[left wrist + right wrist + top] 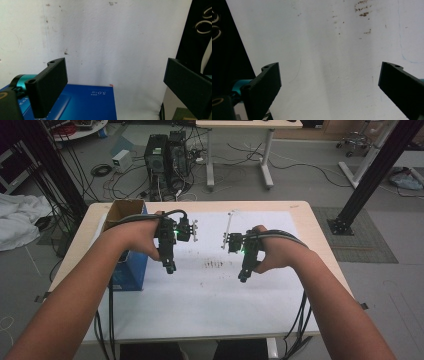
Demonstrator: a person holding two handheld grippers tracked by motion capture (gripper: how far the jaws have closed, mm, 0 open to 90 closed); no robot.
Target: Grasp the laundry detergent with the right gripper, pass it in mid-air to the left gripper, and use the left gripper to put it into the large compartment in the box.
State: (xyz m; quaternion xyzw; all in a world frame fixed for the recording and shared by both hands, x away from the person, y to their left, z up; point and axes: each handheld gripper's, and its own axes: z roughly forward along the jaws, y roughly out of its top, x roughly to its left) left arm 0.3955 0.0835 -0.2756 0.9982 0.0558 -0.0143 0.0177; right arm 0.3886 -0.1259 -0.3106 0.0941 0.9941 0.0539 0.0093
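Grippers, left gripper [170, 266] and right gripper [243, 275], hang wide apart above the tabletop [210, 295]; blue box [131, 270] near left waits untouched.

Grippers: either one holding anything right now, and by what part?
Nothing is held. The left gripper and the right gripper both have jaws wide apart with only the white table cover between them; the blue box lies untouched below.
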